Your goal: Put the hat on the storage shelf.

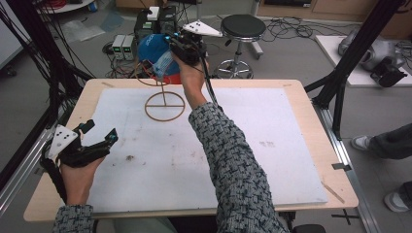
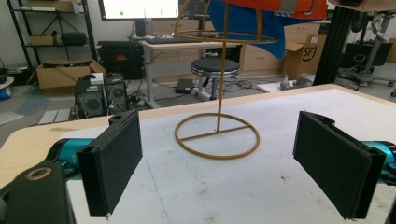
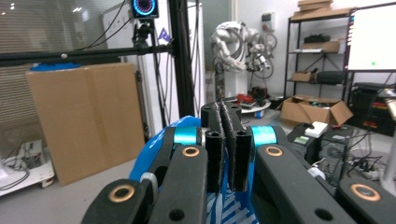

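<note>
A blue cap [image 1: 149, 52] with an orange underside [image 2: 261, 7] sits on top of a gold wire stand [image 1: 164, 106] at the back of the table. My right gripper [image 1: 171, 48] is up at the cap's right side. In the right gripper view its jaws [image 3: 229, 112] are pressed together, with the cap's blue fabric [image 3: 154, 149] just beneath them. My left gripper [image 1: 103, 130] hovers low at the table's left, open and holding nothing. It faces the stand's ring base [image 2: 217, 135], which lies well ahead of its pads [image 2: 112, 163].
A white mat [image 1: 204, 155] covers most of the wooden table. Behind the table stand a black stool [image 1: 242, 26] and computer boxes [image 1: 124, 46] with cables on the floor. Black frame posts [image 1: 350, 53] flank the table, and a person's shoes [image 1: 362, 142] are at the right.
</note>
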A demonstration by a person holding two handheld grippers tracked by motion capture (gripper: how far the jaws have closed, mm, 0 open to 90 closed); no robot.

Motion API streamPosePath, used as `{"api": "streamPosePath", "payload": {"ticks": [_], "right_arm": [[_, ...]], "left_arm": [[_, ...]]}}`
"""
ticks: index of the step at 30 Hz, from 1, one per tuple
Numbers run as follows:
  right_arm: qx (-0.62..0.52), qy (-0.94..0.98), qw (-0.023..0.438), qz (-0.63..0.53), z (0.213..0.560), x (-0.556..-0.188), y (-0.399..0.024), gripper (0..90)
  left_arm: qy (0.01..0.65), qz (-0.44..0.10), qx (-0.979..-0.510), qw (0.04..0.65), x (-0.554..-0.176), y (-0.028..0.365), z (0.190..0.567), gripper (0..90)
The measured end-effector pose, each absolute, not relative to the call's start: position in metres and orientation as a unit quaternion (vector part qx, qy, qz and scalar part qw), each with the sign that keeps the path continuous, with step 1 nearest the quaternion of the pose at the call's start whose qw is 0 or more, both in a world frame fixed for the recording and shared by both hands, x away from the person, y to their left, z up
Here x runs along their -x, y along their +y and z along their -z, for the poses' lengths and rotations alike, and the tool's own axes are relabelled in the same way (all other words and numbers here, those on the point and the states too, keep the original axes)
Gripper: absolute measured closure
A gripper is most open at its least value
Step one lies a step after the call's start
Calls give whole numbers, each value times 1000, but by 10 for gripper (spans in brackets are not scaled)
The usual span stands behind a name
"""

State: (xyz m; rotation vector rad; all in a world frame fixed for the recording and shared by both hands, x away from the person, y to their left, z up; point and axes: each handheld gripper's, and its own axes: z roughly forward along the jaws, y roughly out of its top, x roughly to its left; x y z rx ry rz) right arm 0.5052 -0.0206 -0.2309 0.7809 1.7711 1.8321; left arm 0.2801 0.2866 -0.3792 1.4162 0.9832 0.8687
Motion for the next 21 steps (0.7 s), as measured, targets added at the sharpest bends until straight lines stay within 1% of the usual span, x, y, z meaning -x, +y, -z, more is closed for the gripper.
{"api": "streamPosePath", "payload": {"ticks": [12, 21], "right_arm": [[-265, 673, 215, -656, 237, -505, 12, 883], [-266, 680, 203, -652, 241, -505, 27, 883]], "left_arm": [[417, -365, -607, 570, -282, 285, 381, 163], [416, -364, -606, 572, -282, 285, 380, 172]]}}
